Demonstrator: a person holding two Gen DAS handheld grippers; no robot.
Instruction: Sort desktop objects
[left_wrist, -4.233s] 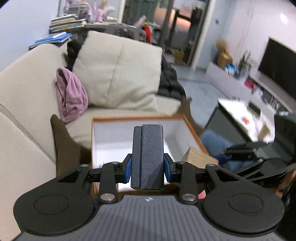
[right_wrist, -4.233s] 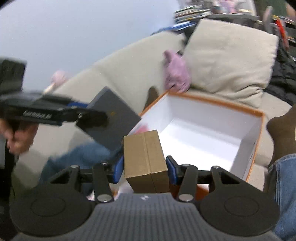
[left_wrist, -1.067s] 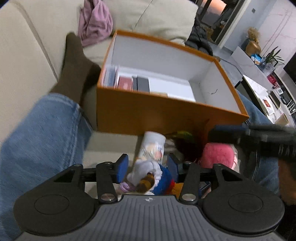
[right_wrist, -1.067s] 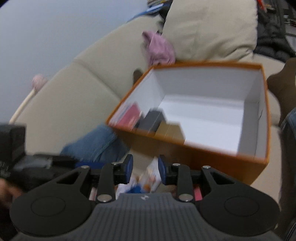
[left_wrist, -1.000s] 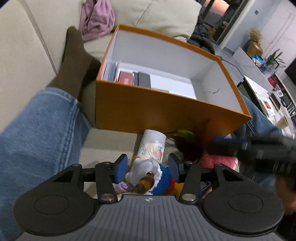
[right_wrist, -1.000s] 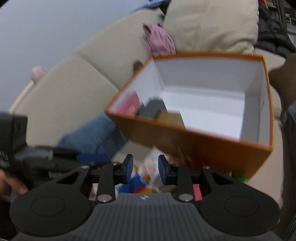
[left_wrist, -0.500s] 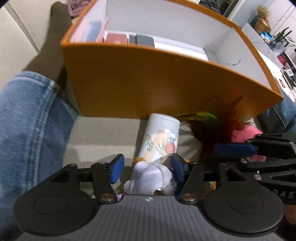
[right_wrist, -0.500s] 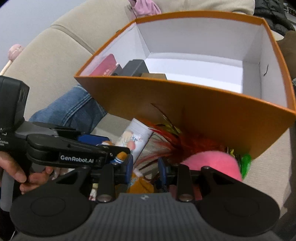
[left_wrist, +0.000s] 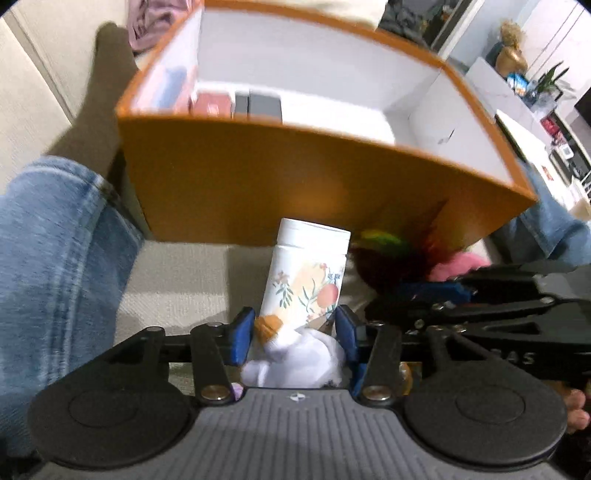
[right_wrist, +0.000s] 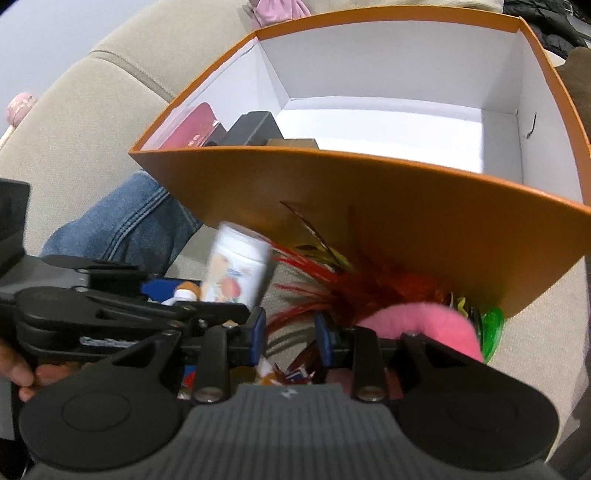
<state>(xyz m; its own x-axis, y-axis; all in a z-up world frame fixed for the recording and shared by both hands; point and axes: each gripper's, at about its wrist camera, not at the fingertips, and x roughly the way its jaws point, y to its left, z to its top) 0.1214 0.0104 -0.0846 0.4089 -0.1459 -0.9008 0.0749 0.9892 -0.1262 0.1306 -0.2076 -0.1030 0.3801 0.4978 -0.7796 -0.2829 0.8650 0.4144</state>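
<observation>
An orange box (left_wrist: 295, 173) with a white inside stands on the sofa; it also shows in the right wrist view (right_wrist: 369, 192). A red case (right_wrist: 192, 129), a dark box (right_wrist: 255, 127) and a brown box (right_wrist: 291, 143) stand at its near left. In front lies a white floral can (left_wrist: 308, 280), a white soft toy (left_wrist: 295, 358), red feathers (right_wrist: 351, 288) and a pink plush (right_wrist: 424, 325). My left gripper (left_wrist: 295, 332) is open around the can's base and the toy. My right gripper (right_wrist: 288, 332) is open over the feathers.
A jeans leg (left_wrist: 55, 277) lies at the left and another (left_wrist: 554, 229) at the right. A brown sock foot (left_wrist: 99, 92) rests beside the box. Beige sofa cushions (right_wrist: 92, 110) and a pink cloth (right_wrist: 280, 9) lie behind.
Both grippers let go of their boxes into the orange box and came down in front of it. The left gripper moved forward onto the can and toy; the right lowered over the feathers.
</observation>
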